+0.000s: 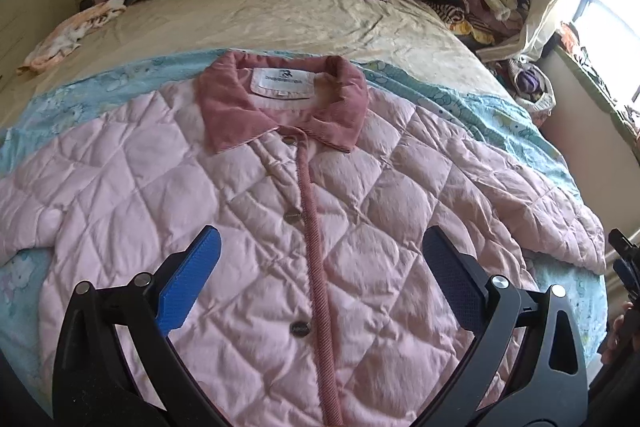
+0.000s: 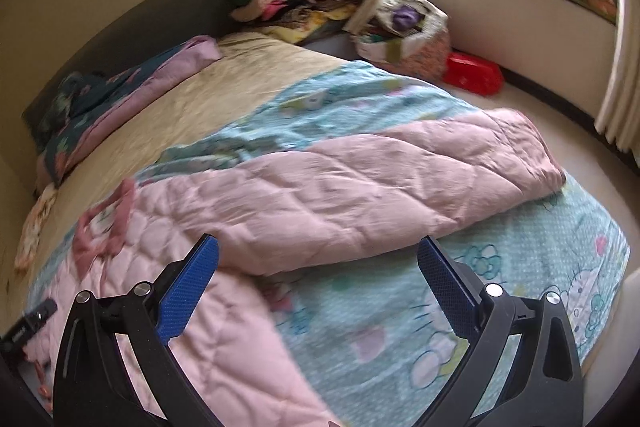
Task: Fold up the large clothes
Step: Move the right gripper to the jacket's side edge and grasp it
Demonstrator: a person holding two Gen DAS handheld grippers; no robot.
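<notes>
Jacket (image 1: pixel 280 211): lay buttoned, spread flat on the bed (image 1: pixel 248 23) for folding.
Left tongs (image 1: pixel 320 259): spread wide, empty.
Right tongs (image 2: pixel 318 263): spread wide above the sleeve (image 2: pixel 360 183).

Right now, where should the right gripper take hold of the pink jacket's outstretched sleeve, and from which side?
Probably at the cuff end of the sleeve, coming from the window side. The sleeve lies flat and straight on the blue blanket, its free end farthest out. The right gripper is open.

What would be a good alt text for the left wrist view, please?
A pink quilted jacket lies flat and buttoned on a blue cartoon-print sheet on a bed, its darker pink collar farthest from the camera. The open left gripper hovers above the jacket's front.
</notes>
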